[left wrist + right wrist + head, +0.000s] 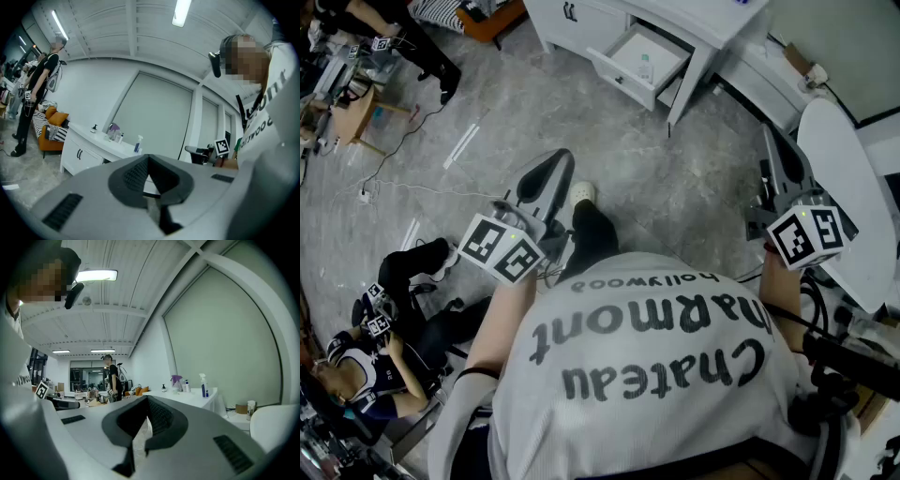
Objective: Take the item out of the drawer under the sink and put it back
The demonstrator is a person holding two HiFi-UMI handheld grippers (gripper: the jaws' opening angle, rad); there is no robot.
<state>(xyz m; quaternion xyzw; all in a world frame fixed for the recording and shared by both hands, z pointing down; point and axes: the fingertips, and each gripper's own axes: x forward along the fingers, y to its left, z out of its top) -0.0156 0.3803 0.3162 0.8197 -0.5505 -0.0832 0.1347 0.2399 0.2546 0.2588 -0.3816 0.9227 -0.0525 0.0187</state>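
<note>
The white sink cabinet (675, 23) stands at the top of the head view, a few steps away across the grey floor. Its drawer (623, 75) is pulled open, and a small clear bottle (645, 67) lies inside. My left gripper (549, 171) is held level at waist height, shut with nothing between its jaws; the tips meet in its own view (149, 158). My right gripper (769, 141) is also level, shut and empty (147, 401). Both are far short of the drawer. The cabinet's counter (101, 143) carries a spray bottle (138, 143) and several small bottles.
A round white table (853, 187) stands close on my right. A seated person (384, 356) with marked grippers is at the lower left. Cables (394, 178) run over the floor at left. A standing person (40, 89) and an orange sofa (54, 129) are beyond the cabinet.
</note>
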